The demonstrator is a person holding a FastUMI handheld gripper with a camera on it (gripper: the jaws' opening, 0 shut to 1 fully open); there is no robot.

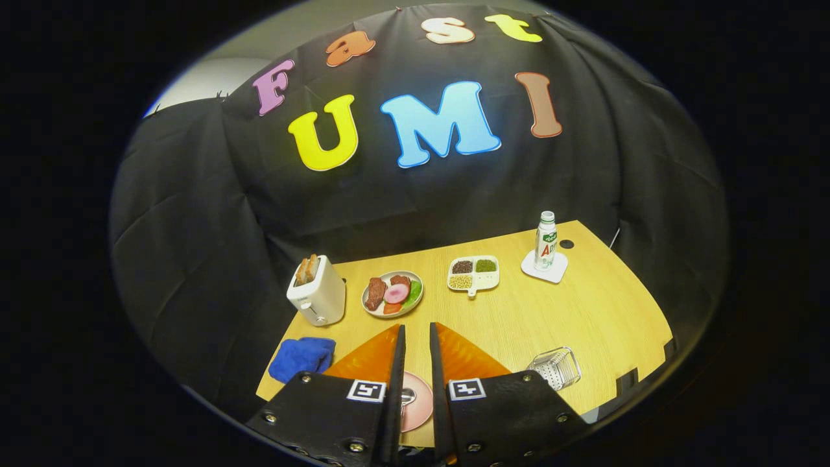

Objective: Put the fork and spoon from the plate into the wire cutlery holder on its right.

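Tongs [415,337]: two flat black mounting plates, textured, fastened with round silver screws along the edges. One square black-and-white coded marker on each plate. Fingers [397,363] tapered to narrow tips, parallel, slightly apart.

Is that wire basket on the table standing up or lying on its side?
Standing upright: the wire cutlery holder rests on the table, open top up, beside the pink plate. The fingers hover apart above.

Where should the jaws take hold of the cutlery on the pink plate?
Judging from little: a metal utensil end shows in the gap of the gripper, lying flat on the pink plate. The jaws stand slightly apart, holding nothing. Probably come from above and pinch across the narrow handle, whose lie is hidden behind them.
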